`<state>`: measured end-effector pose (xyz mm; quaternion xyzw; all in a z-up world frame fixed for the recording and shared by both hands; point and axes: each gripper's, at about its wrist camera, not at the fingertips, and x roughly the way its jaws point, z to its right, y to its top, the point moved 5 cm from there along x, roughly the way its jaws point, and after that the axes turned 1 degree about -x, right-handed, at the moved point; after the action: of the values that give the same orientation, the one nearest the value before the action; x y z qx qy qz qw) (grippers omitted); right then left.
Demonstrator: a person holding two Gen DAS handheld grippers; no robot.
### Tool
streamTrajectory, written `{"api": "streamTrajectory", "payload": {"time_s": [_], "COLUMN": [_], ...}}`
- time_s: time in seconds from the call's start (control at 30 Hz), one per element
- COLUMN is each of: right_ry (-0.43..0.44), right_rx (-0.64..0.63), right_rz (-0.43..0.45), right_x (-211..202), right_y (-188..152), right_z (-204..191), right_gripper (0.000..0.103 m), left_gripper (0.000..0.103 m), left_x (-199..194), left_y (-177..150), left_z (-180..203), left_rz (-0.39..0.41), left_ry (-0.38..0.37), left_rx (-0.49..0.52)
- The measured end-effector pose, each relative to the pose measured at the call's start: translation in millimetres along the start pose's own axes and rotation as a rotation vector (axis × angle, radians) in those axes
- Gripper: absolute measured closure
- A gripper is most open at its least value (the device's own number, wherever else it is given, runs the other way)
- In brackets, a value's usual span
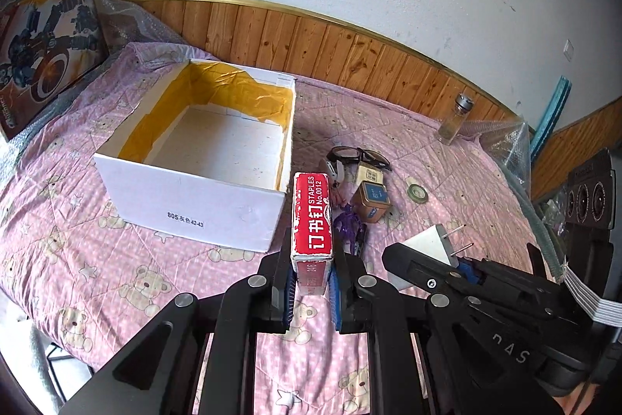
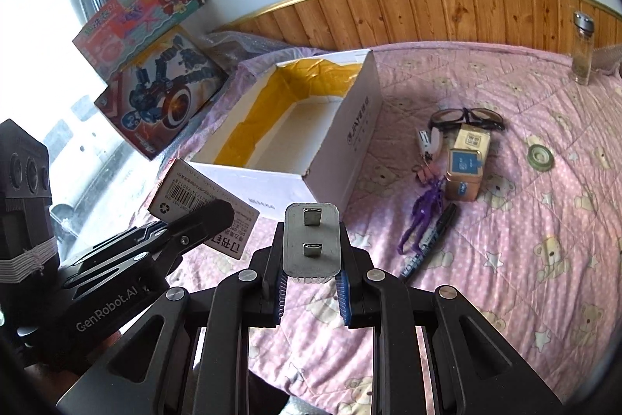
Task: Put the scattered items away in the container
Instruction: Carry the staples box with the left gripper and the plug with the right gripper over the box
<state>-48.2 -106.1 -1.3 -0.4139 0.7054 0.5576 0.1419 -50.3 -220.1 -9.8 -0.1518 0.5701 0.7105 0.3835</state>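
Both grippers were loaded. Left gripper point(image 1: 311, 279) pinched a red staple box point(image 1: 313, 216) by its near end, most of its length sticking out forward, held above the quilt just right of the white box point(image 1: 186, 197). Right gripper point(image 2: 311, 282) pinched a white plug adapter point(image 2: 310, 244), prongs facing the camera, hovering in front of the white box's near corner.

Step in hand, as judged: carry each item over the open box and release. The left gripper needed to go left and forward past the near wall before letting go; the staple box overhangs, so it should be lowered close to the floor and the jaws opened slowly, or it could tip onto the rim. The two grippers sat close together, so dropping one at a time would avoid a clash.

The white box, lined with yellow tape, was empty. Glasses point(image 2: 466, 117), a small tin point(image 2: 464, 174), a purple figure point(image 2: 423, 212), a marker point(image 2: 431, 240) and a tape roll point(image 2: 540, 155) lay scattered on the pink bear-print quilt point(image 2: 525, 259). A glass bottle point(image 2: 582, 49) stood near the wood panelling point(image 2: 427, 10); toy boxes point(image 2: 155, 65) leaned left of the white box.
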Motion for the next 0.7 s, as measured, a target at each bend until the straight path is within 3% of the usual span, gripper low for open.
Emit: {"api": "streamTrajectory", "payload": {"time_s": [0.4, 0.7], "right_ry": [0.029, 0.052], "right_rx": [-0.024, -0.042], "right_rz": [-0.054, -0.09], "right_x": [53, 86], "right_y": [62, 102], "right_z": [-17, -26], "right_gripper": [0.081, 0.081], "left_gripper": [0.088, 0.088], "left_x": [23, 45], "left_y": [61, 101], "left_z": [-54, -74], "left_rz": [0.004, -0.007], "left_ry": [-0.02, -0.009], "left_rx": [-0.076, -0.071]}}
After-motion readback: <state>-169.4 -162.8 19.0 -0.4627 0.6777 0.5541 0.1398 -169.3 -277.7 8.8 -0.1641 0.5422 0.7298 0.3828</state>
